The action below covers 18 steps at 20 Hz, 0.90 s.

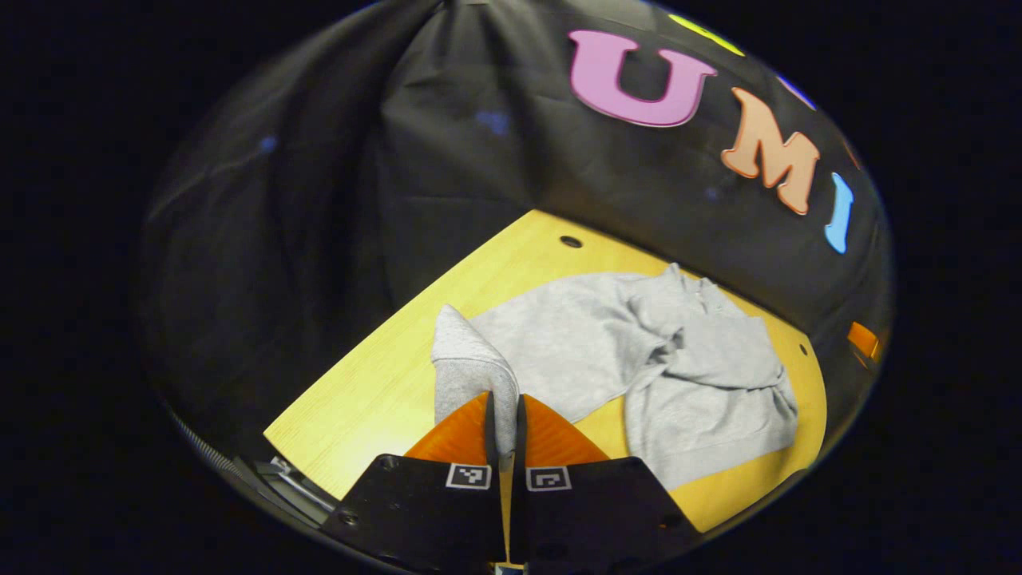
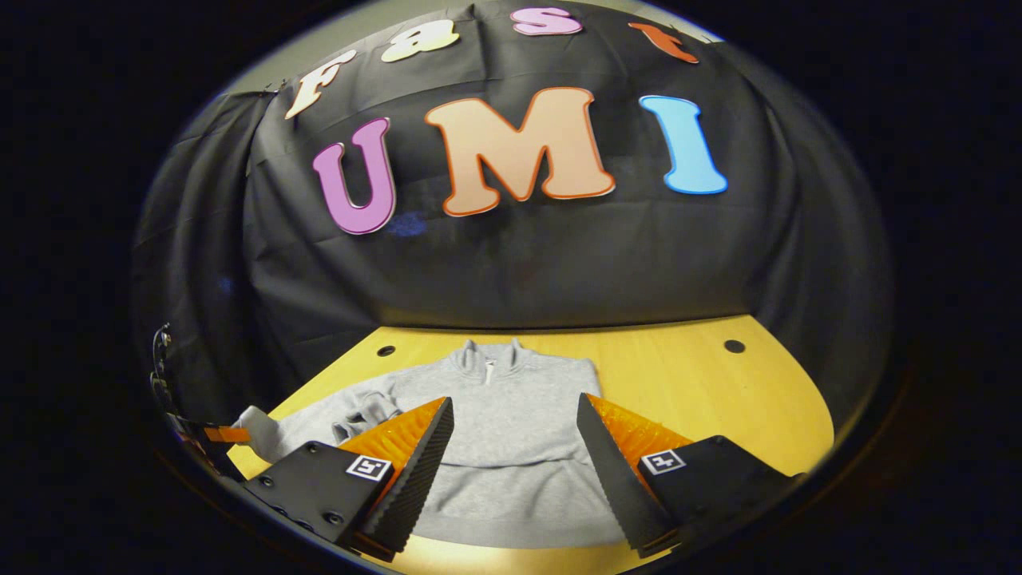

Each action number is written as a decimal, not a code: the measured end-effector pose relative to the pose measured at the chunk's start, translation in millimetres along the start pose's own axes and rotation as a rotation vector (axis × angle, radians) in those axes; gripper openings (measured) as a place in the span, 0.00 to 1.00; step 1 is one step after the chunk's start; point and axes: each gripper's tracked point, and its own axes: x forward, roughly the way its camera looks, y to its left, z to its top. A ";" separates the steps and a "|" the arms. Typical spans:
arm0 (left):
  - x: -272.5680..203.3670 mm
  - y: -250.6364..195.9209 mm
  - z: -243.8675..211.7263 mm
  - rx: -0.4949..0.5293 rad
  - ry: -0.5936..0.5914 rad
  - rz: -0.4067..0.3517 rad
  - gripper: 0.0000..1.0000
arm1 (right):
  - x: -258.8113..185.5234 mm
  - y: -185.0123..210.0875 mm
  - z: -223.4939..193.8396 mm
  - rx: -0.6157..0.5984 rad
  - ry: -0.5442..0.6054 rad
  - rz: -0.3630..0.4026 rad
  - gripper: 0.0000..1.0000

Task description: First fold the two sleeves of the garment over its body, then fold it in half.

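Observation:
A grey zip-neck sweatshirt lies flat on the yellow wooden table, collar toward the back wall. One sleeve is folded across its body. In the left gripper view my left gripper is shut on the cuff of the other sleeve, which is lifted off the table beside the body. That raised cuff also shows at the far left in the right gripper view. My right gripper hovers open above the lower half of the sweatshirt, with nothing between its fingers.
Black cloth walls close off the back and sides of the table. Small round holes sit in the tabletop near its back corners. Bare wood lies to the right of the sweatshirt and along the table's left part.

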 end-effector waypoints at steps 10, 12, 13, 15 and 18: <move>-21.6 -216.0 52.4 0.173 -0.084 -0.364 0.01 | -72.5 -115.0 7.0 0.069 -0.049 -0.213 0.98; -19.7 -252.5 56.3 0.181 -0.077 -0.418 0.02 | -86.2 -128.1 5.9 0.092 -0.053 -0.238 0.97; -18.2 -268.3 57.0 0.189 -0.081 -0.440 0.01 | -90.4 -134.0 5.0 0.099 -0.056 -0.250 0.97; -20.5 -301.4 60.2 0.214 -0.093 -0.488 0.01 | -99.4 -144.5 3.9 0.110 -0.058 -0.270 0.97; -24.6 -348.9 64.7 0.240 -0.118 -0.567 0.01 | -110.2 -151.9 -0.8 0.133 -0.053 -0.284 0.97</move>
